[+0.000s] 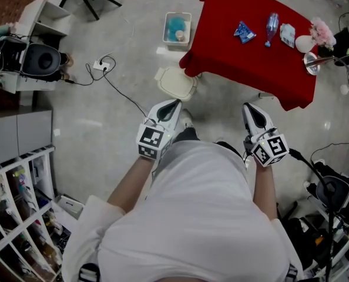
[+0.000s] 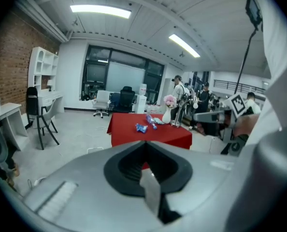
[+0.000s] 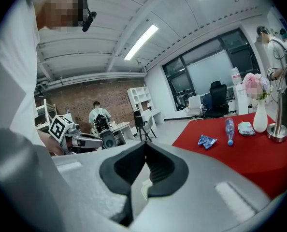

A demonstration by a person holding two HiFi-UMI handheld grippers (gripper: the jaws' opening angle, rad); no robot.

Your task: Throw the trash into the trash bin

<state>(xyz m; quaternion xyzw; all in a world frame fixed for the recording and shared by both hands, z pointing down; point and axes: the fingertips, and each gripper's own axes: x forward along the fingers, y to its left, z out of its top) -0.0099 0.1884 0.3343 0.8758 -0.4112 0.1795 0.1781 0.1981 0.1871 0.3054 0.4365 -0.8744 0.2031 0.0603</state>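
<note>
On the red table (image 1: 245,57) lie a blue wrapper (image 1: 244,33), a clear plastic bottle (image 1: 271,28) and a pale packet (image 1: 287,34). A white trash bin (image 1: 177,27) with a blue liner stands on the floor by the table's left corner. My left gripper (image 1: 175,103) and right gripper (image 1: 248,107) are held side by side in front of the person's body, short of the table, both shut and empty. The right gripper view shows the wrapper (image 3: 207,140) and bottle (image 3: 229,129) beyond the shut right gripper (image 3: 144,144). The left gripper (image 2: 144,143) faces the table (image 2: 150,133).
A white lidded container (image 1: 175,83) sits on the floor just ahead of the left gripper. A vase with pink flowers (image 1: 313,38) and a metal stand (image 1: 311,63) occupy the table's right end. A cable and socket (image 1: 101,67) lie on the floor at left; shelves and equipment line both sides.
</note>
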